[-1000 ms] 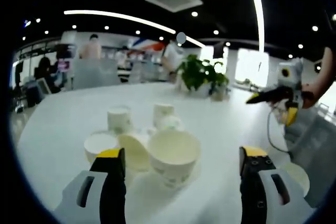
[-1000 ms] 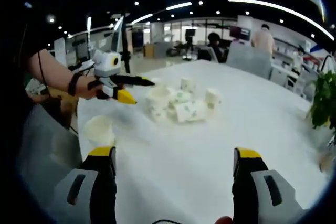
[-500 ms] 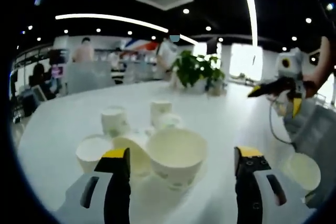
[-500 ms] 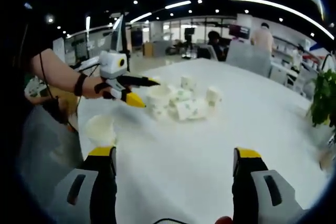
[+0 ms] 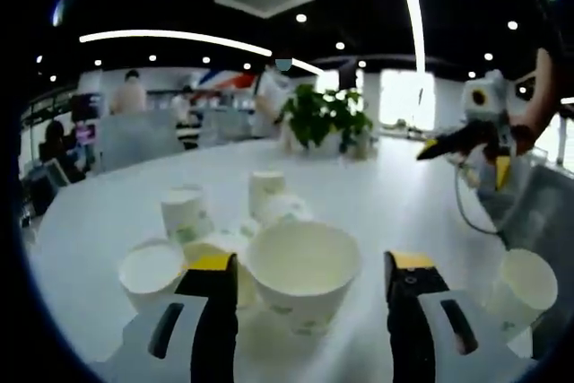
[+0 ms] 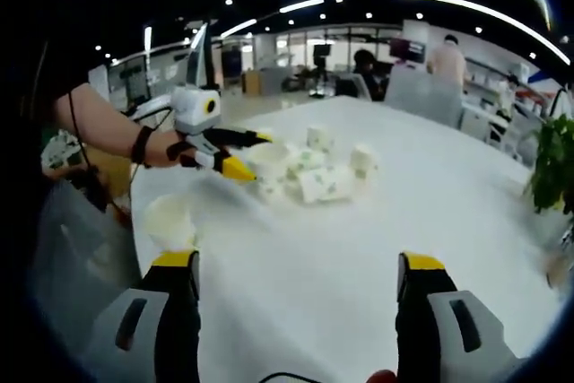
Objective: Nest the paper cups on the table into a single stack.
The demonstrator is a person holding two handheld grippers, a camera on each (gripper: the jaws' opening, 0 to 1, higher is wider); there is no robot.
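Several white paper cups with green print cluster on the white table [image 6: 377, 248]. In the left gripper view the nearest cup [image 5: 303, 271] stands mouth up between my left gripper's [image 5: 311, 264] open jaws, with gaps on both sides. Behind it a cup [image 5: 151, 268] lies on its side, and two more cups [image 5: 182, 214] [image 5: 266, 190] stand further back. A lone cup [image 5: 523, 284] sits at the right near the table edge. In the right gripper view my right gripper [image 6: 298, 265] stands open over bare table, far from the cluster [image 6: 314, 172], and the left gripper [image 6: 253, 155] straddles the cluster's near cup.
The right gripper [image 5: 466, 136] hangs in the air at the right of the left gripper view, held by a person's hand. A potted plant [image 5: 325, 118] stands at the table's far side. The lone cup [image 6: 169, 220] sits near the table edge. People and desks lie beyond.
My left gripper has moved forward to the cluster, so the nearest cup now lies between its jaws. The right gripper has barely moved.
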